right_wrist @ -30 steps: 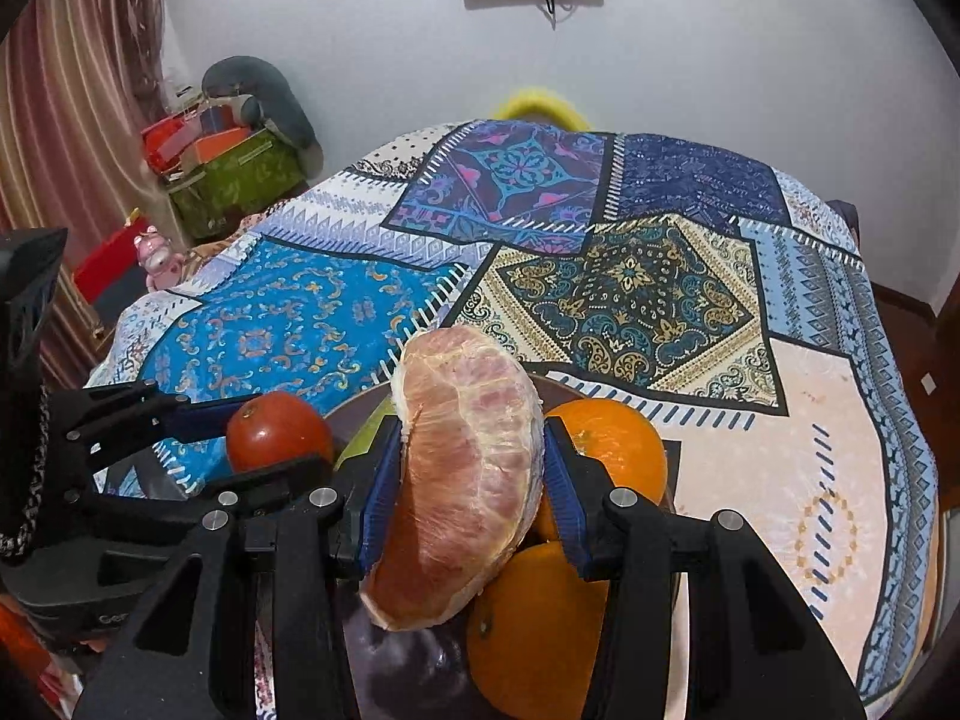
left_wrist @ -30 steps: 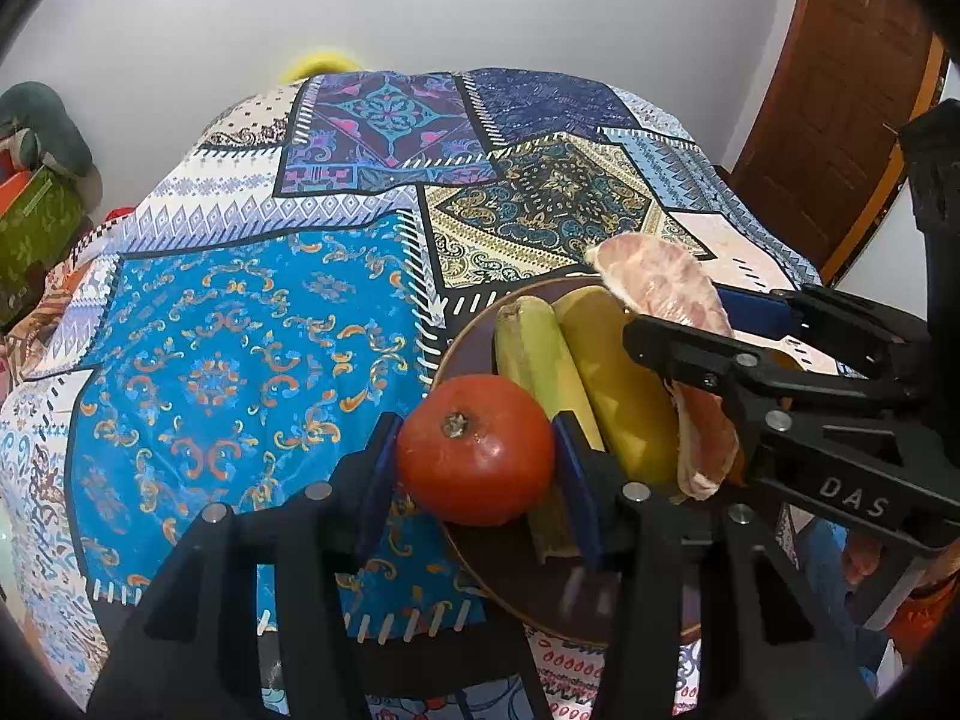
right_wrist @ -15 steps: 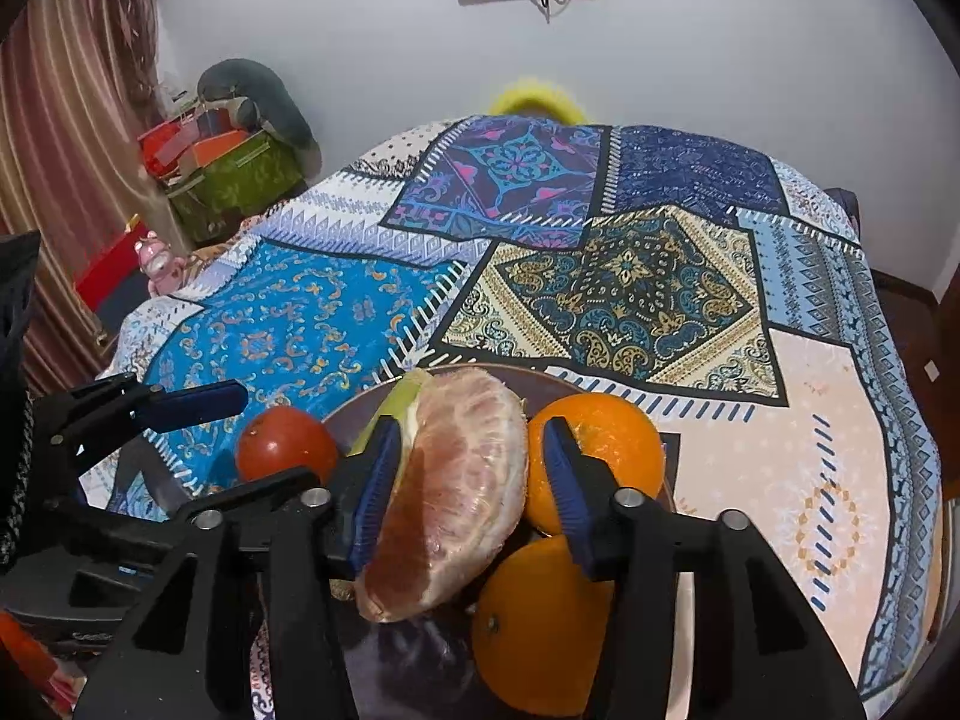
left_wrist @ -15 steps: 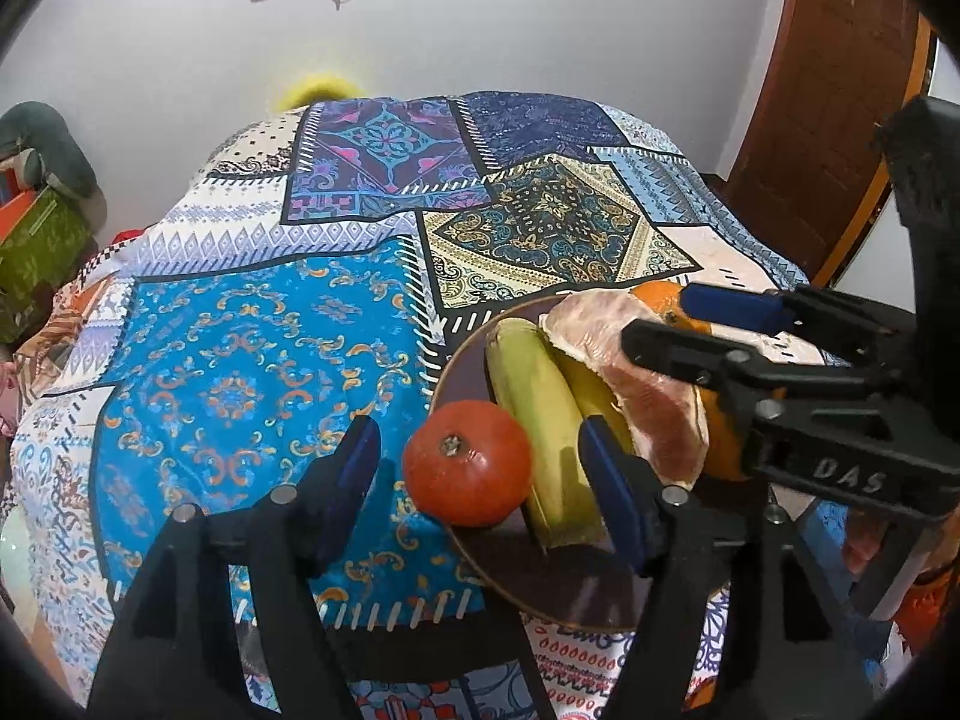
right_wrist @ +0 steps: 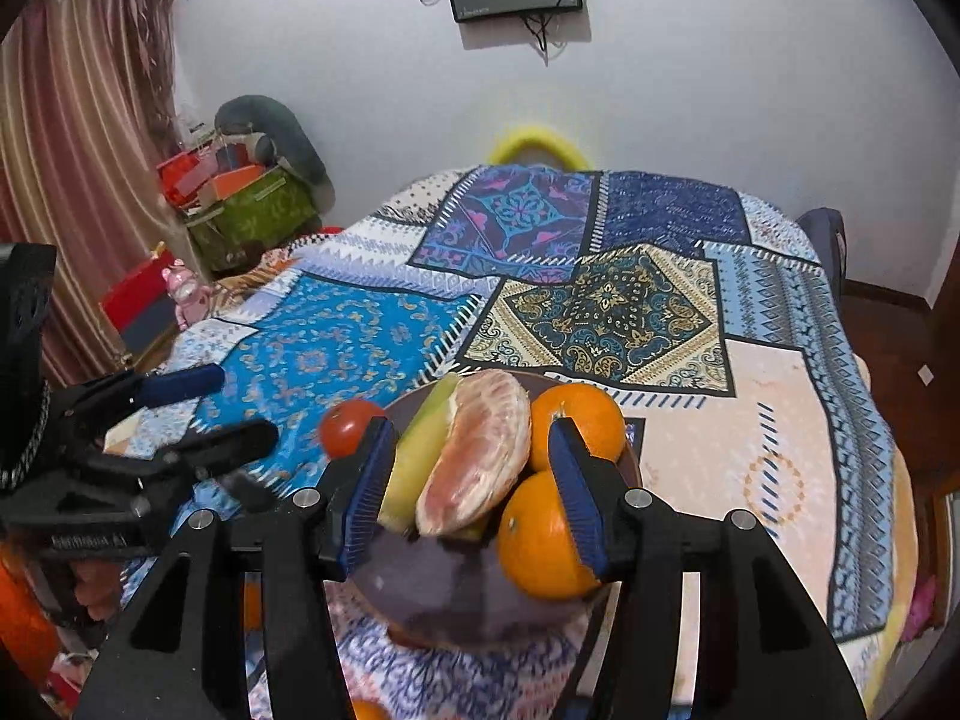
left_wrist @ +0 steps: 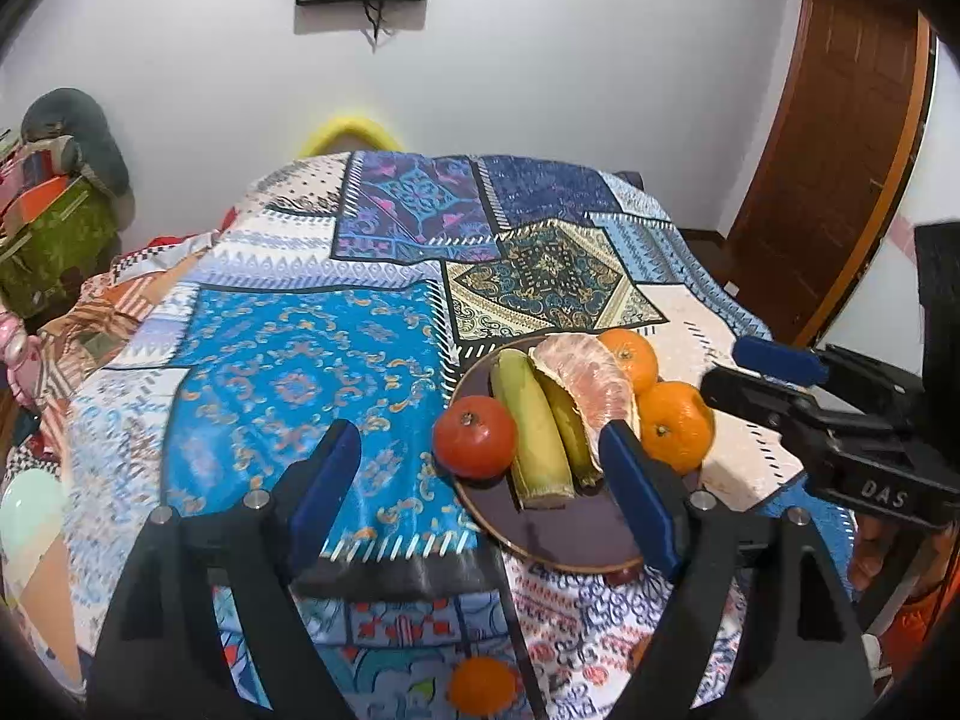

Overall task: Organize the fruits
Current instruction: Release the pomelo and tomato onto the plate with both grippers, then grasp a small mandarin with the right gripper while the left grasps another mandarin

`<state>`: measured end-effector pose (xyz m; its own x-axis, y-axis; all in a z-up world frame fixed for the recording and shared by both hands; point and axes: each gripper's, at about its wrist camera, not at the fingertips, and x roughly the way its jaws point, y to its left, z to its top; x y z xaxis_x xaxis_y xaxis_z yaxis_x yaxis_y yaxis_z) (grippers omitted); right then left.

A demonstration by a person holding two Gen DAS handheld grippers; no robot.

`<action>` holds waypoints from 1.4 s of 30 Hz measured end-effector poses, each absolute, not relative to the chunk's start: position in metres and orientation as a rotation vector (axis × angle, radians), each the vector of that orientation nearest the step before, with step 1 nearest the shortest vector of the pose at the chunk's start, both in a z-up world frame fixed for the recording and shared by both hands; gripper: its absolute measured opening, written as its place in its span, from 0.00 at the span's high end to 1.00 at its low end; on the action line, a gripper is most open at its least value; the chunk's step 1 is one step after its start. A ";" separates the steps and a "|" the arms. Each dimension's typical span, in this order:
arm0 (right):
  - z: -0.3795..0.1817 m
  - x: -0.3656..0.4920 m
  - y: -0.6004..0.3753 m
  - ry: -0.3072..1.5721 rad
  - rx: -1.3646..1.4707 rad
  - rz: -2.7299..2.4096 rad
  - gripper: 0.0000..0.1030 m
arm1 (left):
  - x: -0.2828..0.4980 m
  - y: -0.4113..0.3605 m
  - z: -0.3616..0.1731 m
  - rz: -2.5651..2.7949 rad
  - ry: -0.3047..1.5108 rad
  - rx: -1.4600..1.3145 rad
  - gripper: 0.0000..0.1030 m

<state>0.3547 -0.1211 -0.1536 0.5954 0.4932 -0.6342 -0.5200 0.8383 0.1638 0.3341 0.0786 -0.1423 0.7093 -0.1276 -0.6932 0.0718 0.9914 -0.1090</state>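
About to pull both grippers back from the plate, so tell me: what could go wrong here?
1. The plate sits at the table's near edge, possibly overhanging; a bump from the open left gripper might tip it.
2. The peeled pomelo segment leans on the bananas between the open right gripper fingers; catching it on retreat could drag it off.
3. The tomato rests at the plate's rim and may roll onto the cloth.
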 end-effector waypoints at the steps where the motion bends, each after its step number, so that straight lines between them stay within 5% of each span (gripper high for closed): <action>1: -0.150 0.346 -0.123 0.715 -0.046 0.592 0.52 | 0.329 0.080 -0.140 -0.109 0.773 -0.078 0.19; 17: -0.169 0.263 -0.128 0.750 -0.046 0.622 0.47 | 0.240 0.093 -0.133 -0.052 0.741 -0.045 0.00; 28: -0.205 0.243 -0.122 0.840 -0.062 0.613 0.47 | 0.227 0.089 -0.166 -0.104 0.854 -0.009 0.00; 32: -0.215 0.240 -0.118 0.870 -0.073 0.616 0.47 | 0.235 0.091 -0.186 -0.135 0.928 -0.026 0.23; 42: -0.239 0.244 -0.109 0.934 -0.076 0.631 0.47 | 0.253 0.088 -0.221 -0.180 1.013 -0.029 0.32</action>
<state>0.2441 -0.1093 -0.2388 0.4298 0.4732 -0.7690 -0.5369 0.8187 0.2037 0.2533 0.0878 -0.2215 0.5158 -0.1634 -0.8410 0.1363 0.9848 -0.1077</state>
